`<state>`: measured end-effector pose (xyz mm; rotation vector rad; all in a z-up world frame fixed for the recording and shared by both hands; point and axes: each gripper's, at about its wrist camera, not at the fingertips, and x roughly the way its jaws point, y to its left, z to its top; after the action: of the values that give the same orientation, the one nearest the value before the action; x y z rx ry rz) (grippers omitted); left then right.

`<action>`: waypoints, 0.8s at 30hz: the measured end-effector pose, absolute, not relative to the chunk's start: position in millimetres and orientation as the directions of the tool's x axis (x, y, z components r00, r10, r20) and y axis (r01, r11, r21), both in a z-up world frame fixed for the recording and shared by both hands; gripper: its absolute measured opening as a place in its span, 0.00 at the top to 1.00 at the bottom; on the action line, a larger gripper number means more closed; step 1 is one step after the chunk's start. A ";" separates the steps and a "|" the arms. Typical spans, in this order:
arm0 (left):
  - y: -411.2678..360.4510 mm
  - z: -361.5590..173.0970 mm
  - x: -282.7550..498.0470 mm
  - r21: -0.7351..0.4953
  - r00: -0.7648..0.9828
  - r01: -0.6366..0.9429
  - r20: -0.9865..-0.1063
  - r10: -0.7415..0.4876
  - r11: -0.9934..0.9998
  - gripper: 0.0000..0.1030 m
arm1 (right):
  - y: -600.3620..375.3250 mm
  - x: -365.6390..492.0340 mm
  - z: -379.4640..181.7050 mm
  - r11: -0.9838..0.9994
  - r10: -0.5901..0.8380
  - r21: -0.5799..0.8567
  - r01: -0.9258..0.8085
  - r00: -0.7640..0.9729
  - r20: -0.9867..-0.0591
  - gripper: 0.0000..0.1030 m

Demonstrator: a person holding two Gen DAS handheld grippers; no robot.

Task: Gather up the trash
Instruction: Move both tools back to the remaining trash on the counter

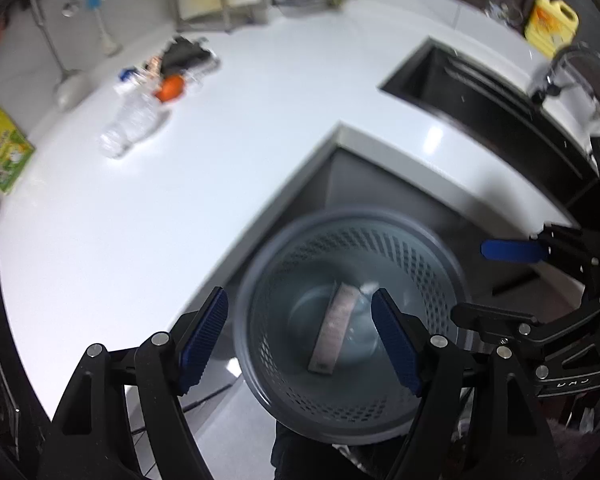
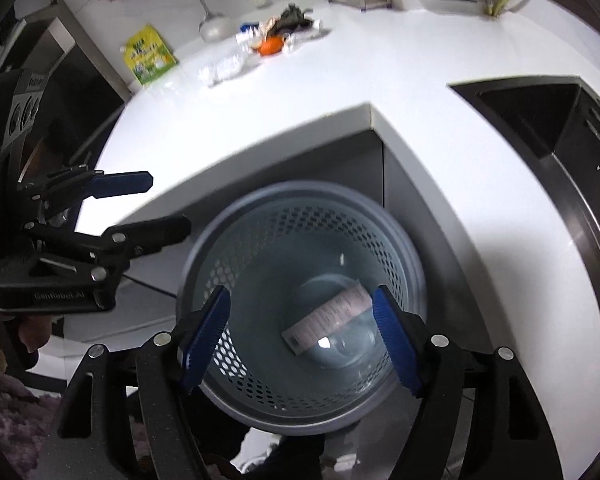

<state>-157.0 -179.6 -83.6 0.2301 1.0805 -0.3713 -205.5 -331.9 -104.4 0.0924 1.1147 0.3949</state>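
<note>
One flat printed wrapper (image 2: pixel 327 317) is lying at the bottom of the grey perforated bin (image 2: pixel 260 236), straight below my jaws. One crushed clear bottle (image 1: pixel 130 122) and one small heap of scraps with an orange piece (image 1: pixel 171 88) are sitting on the white desk (image 1: pixel 260 92), well ahead of me. Both my left gripper (image 1: pixel 300 338) and my right gripper (image 2: pixel 300 338) are hovering over the bin's mouth, jaws spread wide, pinching nothing.
</note>
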 end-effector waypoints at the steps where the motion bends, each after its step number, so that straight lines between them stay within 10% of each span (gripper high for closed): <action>1: -178.1 -78.1 -155.8 -0.004 0.430 0.394 -0.883 -0.188 0.919 0.30 | -333.5 -205.0 -99.1 0.927 0.356 0.266 -0.264 0.397 -0.846 0.31; 24: -82.4 -40.9 -23.3 0.013 0.554 0.262 -0.820 -0.140 0.965 0.23 | -279.9 -111.4 -41.2 0.929 0.365 0.257 -0.268 0.533 -0.763 0.30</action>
<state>-23.3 -82.4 -40.9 0.1390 0.9548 -0.2383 -111.4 -279.9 -41.2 0.1132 0.9356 0.3782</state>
